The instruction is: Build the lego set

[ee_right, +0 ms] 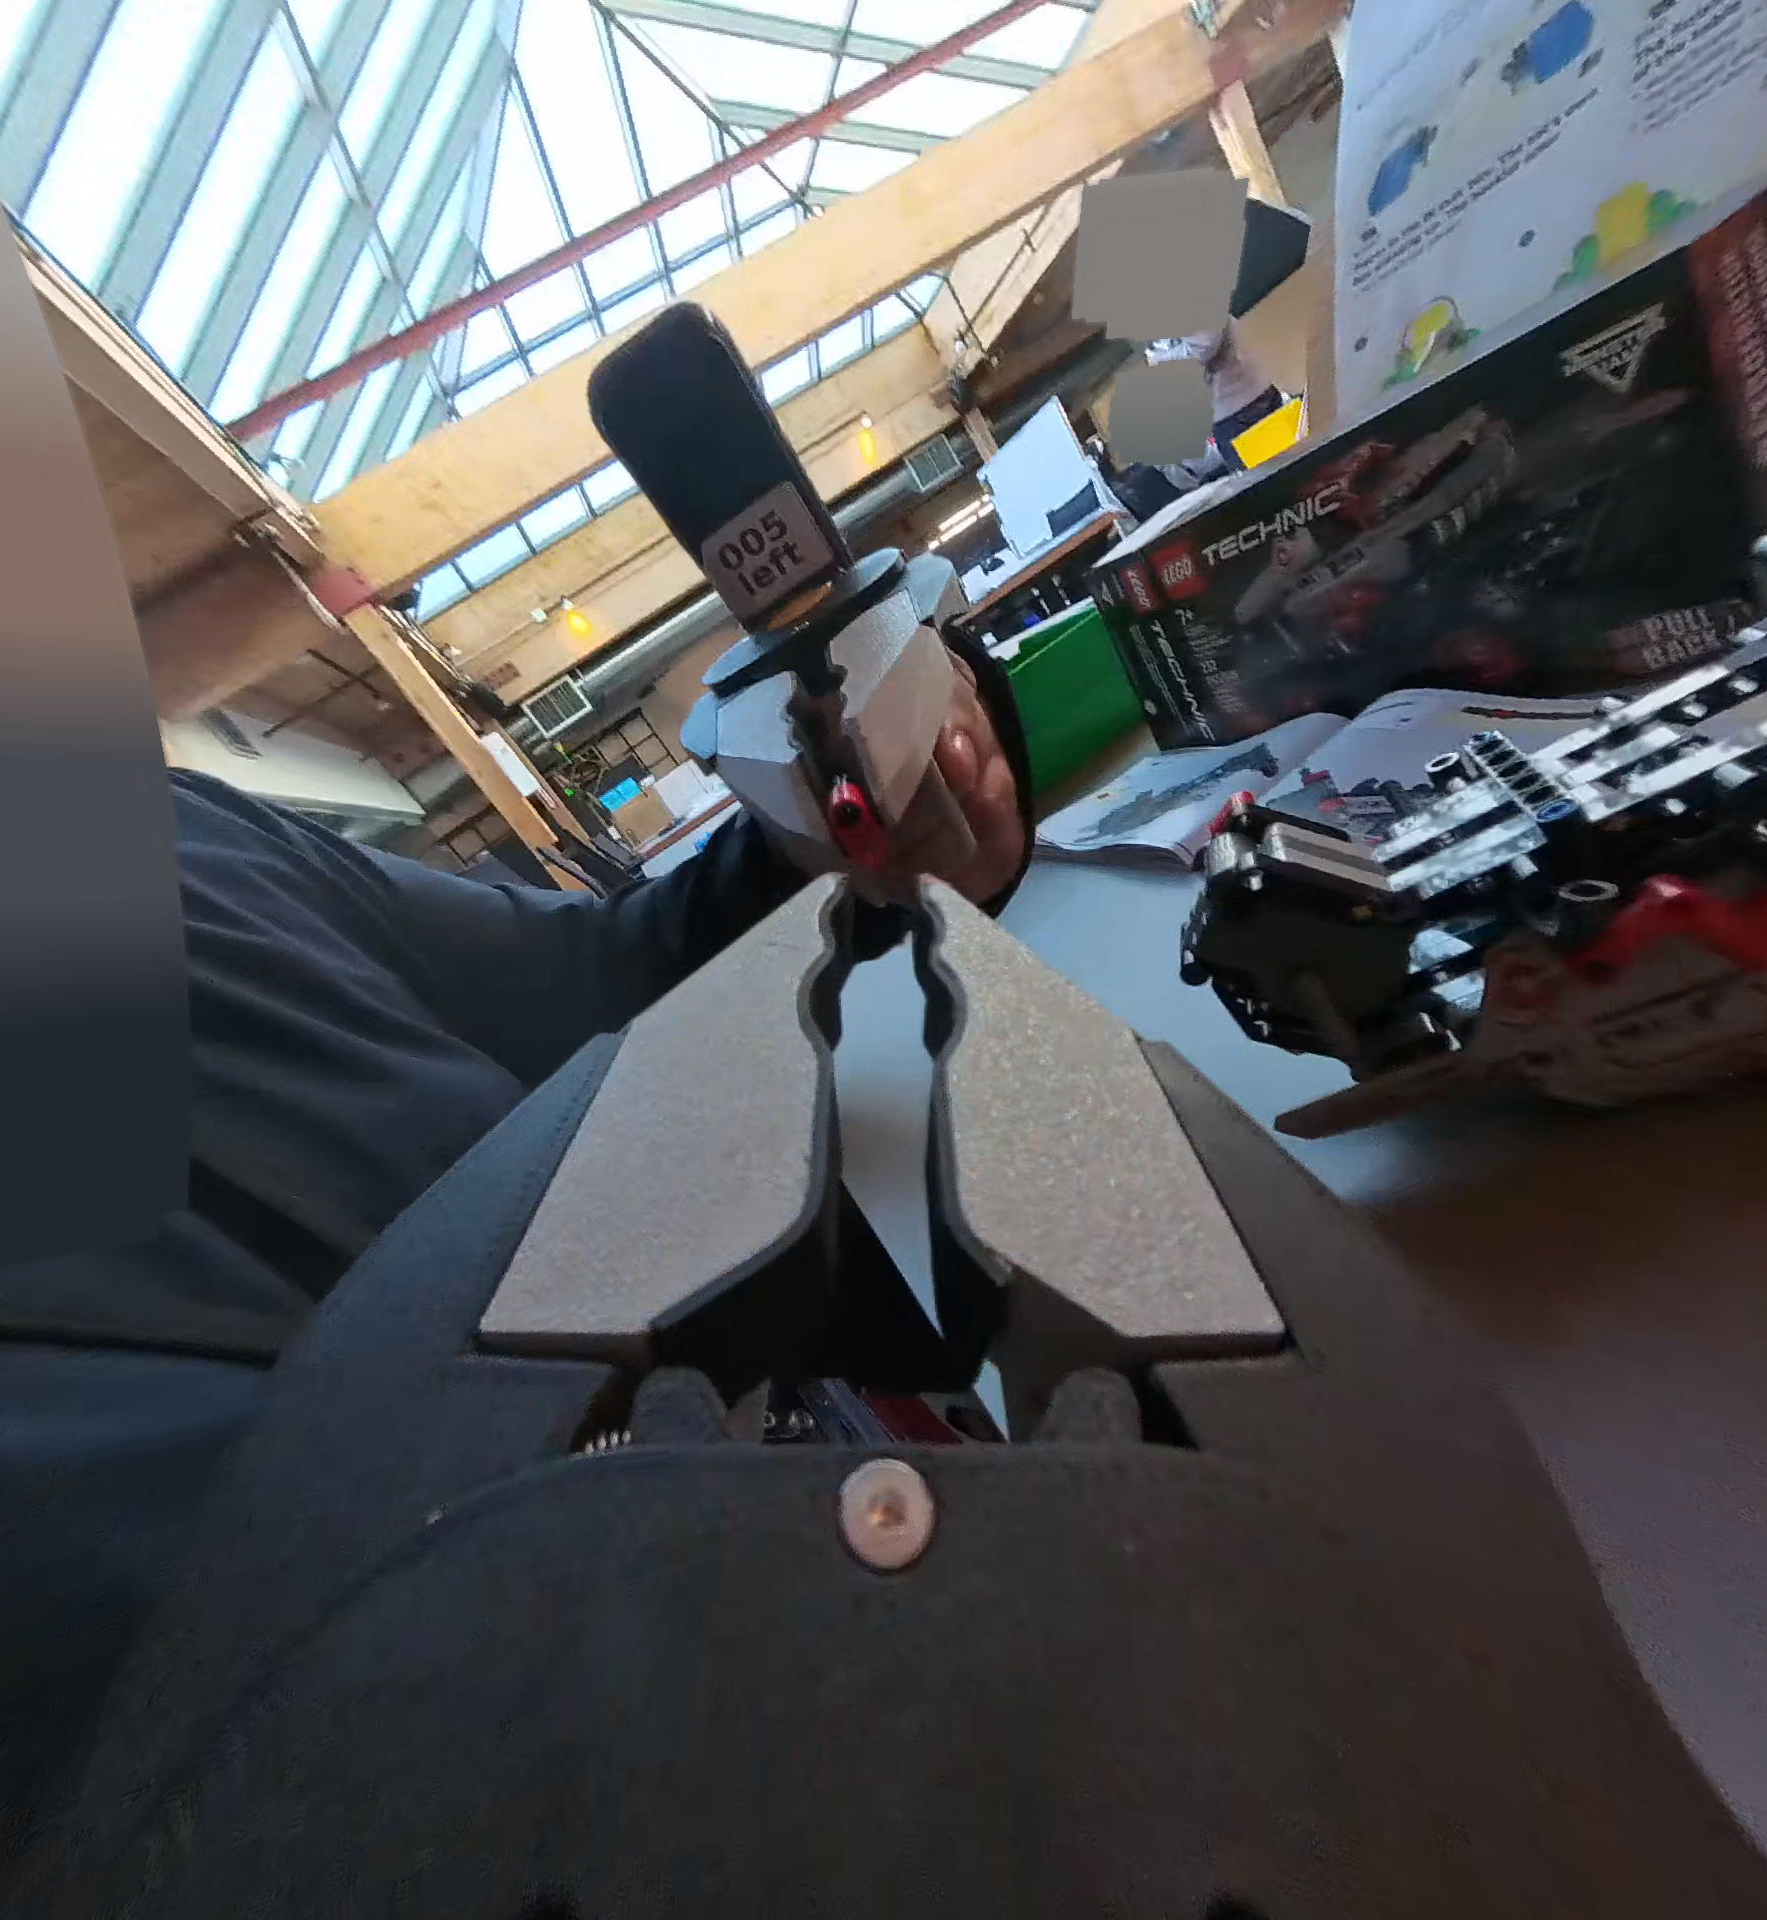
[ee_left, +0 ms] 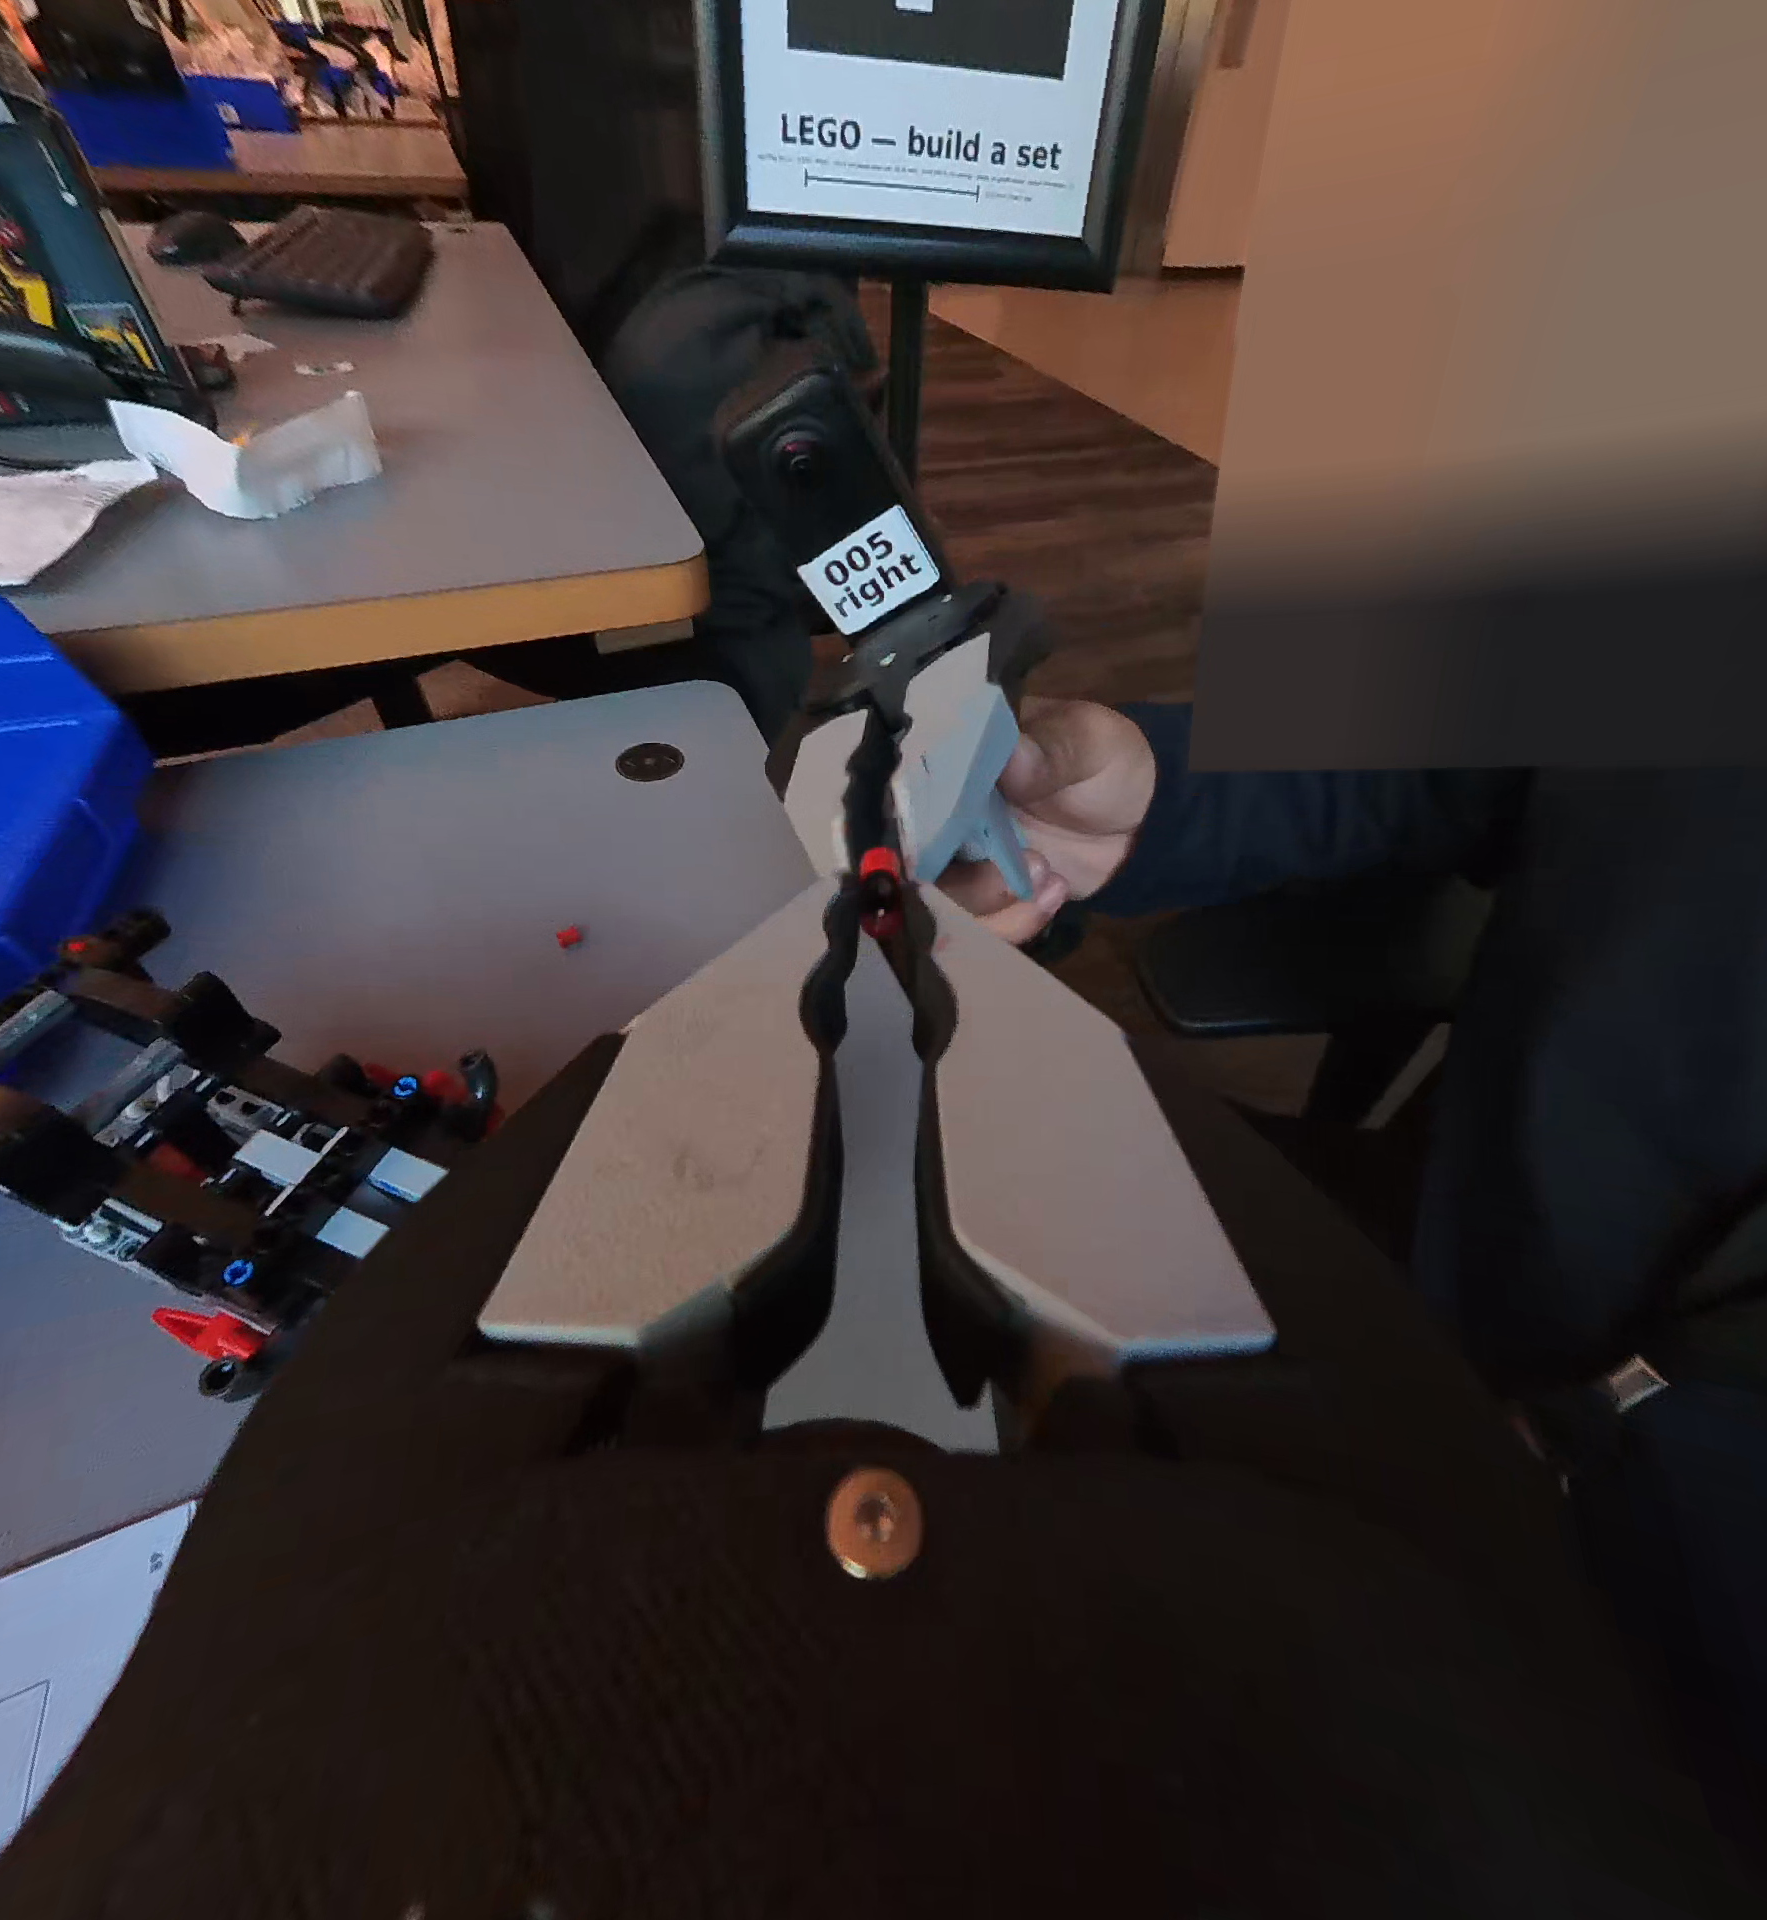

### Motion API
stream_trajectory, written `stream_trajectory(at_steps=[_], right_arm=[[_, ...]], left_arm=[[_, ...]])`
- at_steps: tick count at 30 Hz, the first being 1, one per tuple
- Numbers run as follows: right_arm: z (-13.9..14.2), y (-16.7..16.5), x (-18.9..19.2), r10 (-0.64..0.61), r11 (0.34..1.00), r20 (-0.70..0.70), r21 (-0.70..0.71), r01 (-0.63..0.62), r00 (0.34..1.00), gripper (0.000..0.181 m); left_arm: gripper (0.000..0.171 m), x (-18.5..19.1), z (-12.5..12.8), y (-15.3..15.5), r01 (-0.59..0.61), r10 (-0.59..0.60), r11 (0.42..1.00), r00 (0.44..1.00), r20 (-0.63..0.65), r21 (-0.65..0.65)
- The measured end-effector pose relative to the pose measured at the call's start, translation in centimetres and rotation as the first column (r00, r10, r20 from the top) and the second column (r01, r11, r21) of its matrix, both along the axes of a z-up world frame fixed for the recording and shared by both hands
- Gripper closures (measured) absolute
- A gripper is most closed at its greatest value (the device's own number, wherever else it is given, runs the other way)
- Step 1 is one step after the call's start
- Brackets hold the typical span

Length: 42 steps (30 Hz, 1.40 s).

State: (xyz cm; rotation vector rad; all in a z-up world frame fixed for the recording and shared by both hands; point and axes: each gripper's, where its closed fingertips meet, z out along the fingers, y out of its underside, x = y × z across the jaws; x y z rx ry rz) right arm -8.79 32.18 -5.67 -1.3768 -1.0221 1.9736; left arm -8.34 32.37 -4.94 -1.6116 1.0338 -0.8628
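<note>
My left gripper (ee_left: 877, 906) is shut on a small red Lego piece (ee_left: 879, 920) and holds it in the air off the table's edge. My right gripper (ee_left: 871, 844) faces it tip to tip, jaws nearly together, and pinches the same piece's far end. In the right wrist view my right gripper (ee_right: 880, 902) points at the left gripper (ee_right: 851, 831), which has the red piece (ee_right: 853, 821) in its tips. The half-built black, grey and red Lego model (ee_left: 183, 1143) lies on the grey table (ee_left: 443, 831); it also shows at the right of the right wrist view (ee_right: 1533, 883).
A loose red piece (ee_left: 569, 936) lies on the table. A blue bin (ee_left: 6, 779) stands at the left. The Lego box (ee_right: 1430, 582) and open instruction booklet (ee_right: 1222, 779) sit behind the model. A framed sign on a stand (ee_left: 910, 135) and a second table (ee_left: 505, 436) are beyond. My two grippers' fingertips are within a few centimetres of each other.
</note>
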Motion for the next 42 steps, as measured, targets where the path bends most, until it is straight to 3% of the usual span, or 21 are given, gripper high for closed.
stream_trajectory(at_steps=[8, 11, 15, 23, 29, 32, 35, 39, 42], right_arm=[[1.0, -0.2, -0.4, 0.099, 0.971, -0.067, -0.211, -0.111, 0.993, 0.175], [0.2, 0.0, -0.9, 0.114, 0.955, -0.014, -0.273, -0.113, 0.993, 0.167], [0.6, -0.3, -1.1, 0.135, 0.94, -0.033, -0.312, -0.139, 0.99, 0.169], [0.4, 0.1, -1.4, 0.095, 0.945, -0.01, -0.313, -0.093, 0.995, 0.174], [-0.3, 0.7, -2.2, 0.065, 0.941, 0.018, -0.334, -0.055, 0.998, 0.178], [-0.6, 1.3, -2.7, 0.043, 0.941, 0.026, -0.337, -0.031, 0.999, 0.178], [-1.0, 1.9, -3.1, 0.019, 0.95, 0.053, -0.311, -0.002, 0.998, 0.178], [-4.1, 4.2, -3.3, -0.121, 0.99, 0.241, -0.035, 0.133, 0.963, 0.181], [-4.4, 5.4, -1.2, -0.198, 0.979, 0.283, 0.105, 0.175, 0.939, 0.181]], left_arm=[[0.167, -0.3, -0.3, -0.1, -0.015, 0.016, 0.998, 1.0, -0.018, 0.062], [0.167, -0.4, -0.4, -0.1, -0.03, 0.038, 0.99, 0.998, -0.057, 0.135], [0.167, -0.2, -0.9, -0.3, -0.022, 0.042, 0.983, 0.993, -0.109, 0.18], [0.167, -0.2, -1.0, 0.0, -0.066, 0.082, 0.982, 0.993, -0.086, 0.175], [0.171, -1.0, -1.5, 0.8, -0.132, 0.185, 0.958, 0.963, -0.195, 0.256], [0.171, -1.5, -1.7, 1.3, -0.162, 0.198, 0.968, 0.963, -0.183, 0.192], [0.171, -1.9, -2.1, 1.9, -0.194, 0.222, 0.966, 0.962, -0.159, 0.171], [0.165, -4.6, -4.2, 3.2, -0.309, 0.354, 0.93, 0.898, -0.262, 0.198], [0.162, -6.7, -3.5, 1.4, -0.346, 0.363, 0.931, 0.912, -0.193, 0.113]])
